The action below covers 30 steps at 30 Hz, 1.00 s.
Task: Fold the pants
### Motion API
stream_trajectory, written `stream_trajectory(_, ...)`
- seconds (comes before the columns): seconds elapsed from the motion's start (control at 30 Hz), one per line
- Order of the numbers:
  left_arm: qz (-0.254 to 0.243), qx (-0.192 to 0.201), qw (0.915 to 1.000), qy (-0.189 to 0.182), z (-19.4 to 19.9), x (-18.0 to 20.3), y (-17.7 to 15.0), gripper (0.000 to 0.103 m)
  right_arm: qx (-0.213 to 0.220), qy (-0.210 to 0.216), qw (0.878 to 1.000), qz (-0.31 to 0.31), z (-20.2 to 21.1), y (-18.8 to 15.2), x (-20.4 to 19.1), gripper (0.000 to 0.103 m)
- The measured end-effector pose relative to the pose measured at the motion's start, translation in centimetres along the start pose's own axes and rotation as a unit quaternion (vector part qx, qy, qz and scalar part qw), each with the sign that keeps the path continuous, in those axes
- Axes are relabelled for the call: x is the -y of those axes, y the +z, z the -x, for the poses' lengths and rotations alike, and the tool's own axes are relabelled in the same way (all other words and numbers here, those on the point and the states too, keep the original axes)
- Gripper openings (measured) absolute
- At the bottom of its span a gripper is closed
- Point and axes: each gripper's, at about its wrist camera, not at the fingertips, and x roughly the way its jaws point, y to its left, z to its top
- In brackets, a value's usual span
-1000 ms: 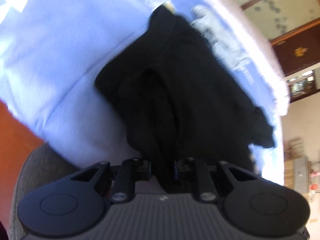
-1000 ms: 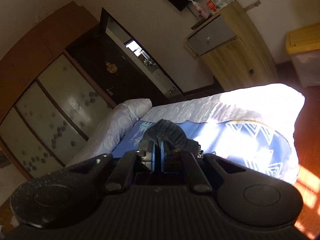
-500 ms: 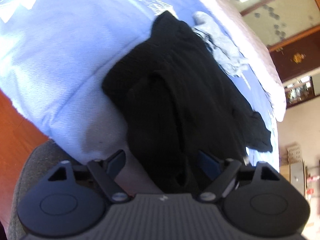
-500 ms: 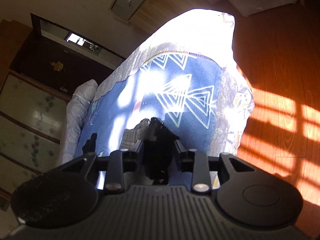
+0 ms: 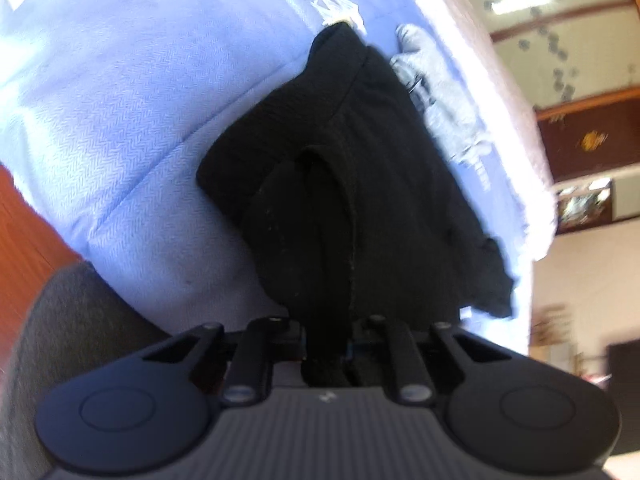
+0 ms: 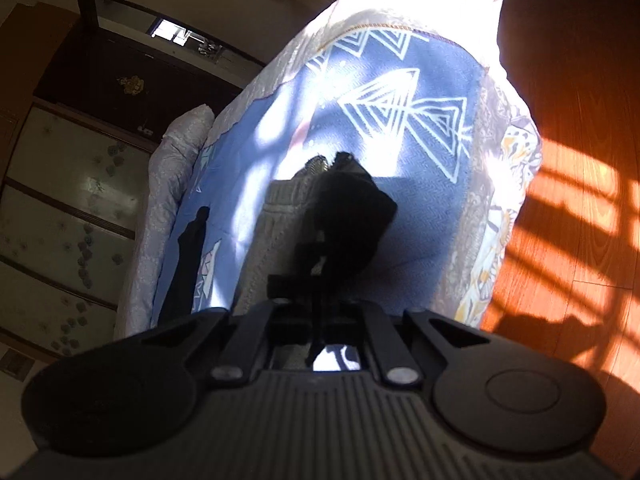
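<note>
on the blue bedspread (image 5: 132,92), near the edge of the bed, lie the black pants (image 5: 360,184), bunched in thick folds with a pocket-like opening gaping toward the camera. the left gripper (image 5: 326,344) has its jaws drawn close together on a ridge of the black cloth, which runs straight up from between the fingers (image 5: 276,340) onto the bed. just beyond the pants, touching their far edge, sits a grey garment (image 5: 440,80), crumpled. below the bed's edge at the left shows orange wood floor (image 5: 28,216), and a grey rounded shape (image 5: 72,344) fills the lower left corner; what it is cannot be told. from the right wrist view the right gripper (image 6: 320,292) is nearly closed, its jaws pinching a dark wad of the pants (image 6: 348,216) that rises in front of the camera, held up off the bedspread (image 6: 420,200) with its white triangle pattern. the grey garment (image 6: 276,216) lies just to the left of that wad. a pale rolled quilt (image 6: 176,152) runs along the far side of the bed, next to a wardrobe (image 6: 72,208) with frosted panels. sun stripes fall across the floor (image 6: 580,208) on the right.
</note>
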Motion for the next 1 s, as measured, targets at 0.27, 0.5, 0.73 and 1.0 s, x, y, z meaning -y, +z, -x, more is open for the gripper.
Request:
stream_trajectory(0.27,0.029,0.039,0.9956,-0.080,1.5,3.2,3.8,0.013,0.048,0.083,0.994,0.060,-1.4,3.5,-9.6,0.005)
stream_trajectory(0.5,0.062,0.056,0.9926,-0.088,-3.4,6.1,10.5,0.013,0.031,0.082,0.990,0.113,-13.2,4.2,-18.0,0.005)
stream_trajectory(0.73,0.098,0.065,0.9917,-0.053,-10.2,7.7,16.7,0.013,0.007,0.042,0.985,0.167,-27.4,2.7,-24.7,0.005)
stream_trajectory(1.0,0.118,0.071,0.9904,-0.014,-16.9,8.1,22.0,0.013,-0.016,-0.040,0.968,0.249,-39.6,-1.0,-28.9,0.005)
